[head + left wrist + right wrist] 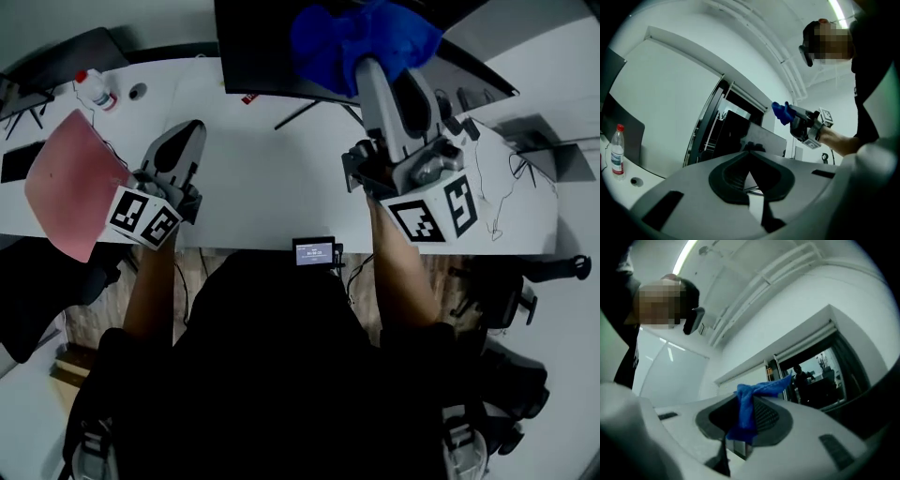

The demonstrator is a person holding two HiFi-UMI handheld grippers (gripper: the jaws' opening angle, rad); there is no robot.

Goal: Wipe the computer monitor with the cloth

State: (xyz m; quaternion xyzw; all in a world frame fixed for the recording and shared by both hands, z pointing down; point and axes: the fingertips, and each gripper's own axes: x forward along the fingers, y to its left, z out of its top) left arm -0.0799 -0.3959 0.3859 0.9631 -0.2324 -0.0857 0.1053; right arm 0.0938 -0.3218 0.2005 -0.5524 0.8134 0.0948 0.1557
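Observation:
The dark monitor (262, 47) stands at the back of the white desk (262, 178). My right gripper (375, 70) is raised in front of its upper right part, shut on a bunched blue cloth (361, 37). Whether the cloth touches the screen I cannot tell. In the right gripper view the blue cloth (747, 408) hangs from between the shut jaws. My left gripper (178, 145) lies low over the desk at left, jaws together and holding nothing. From the left gripper view I see the monitor (740, 131), the cloth (780, 112) and the right gripper (806, 124) beyond it.
A pink sheet (66, 183) sticks out over the desk's left end. A small bottle with a red cap (94, 89) stands at the back left. A small device with a lit screen (314, 251) sits at the front edge. Cables (492, 187) run at the right.

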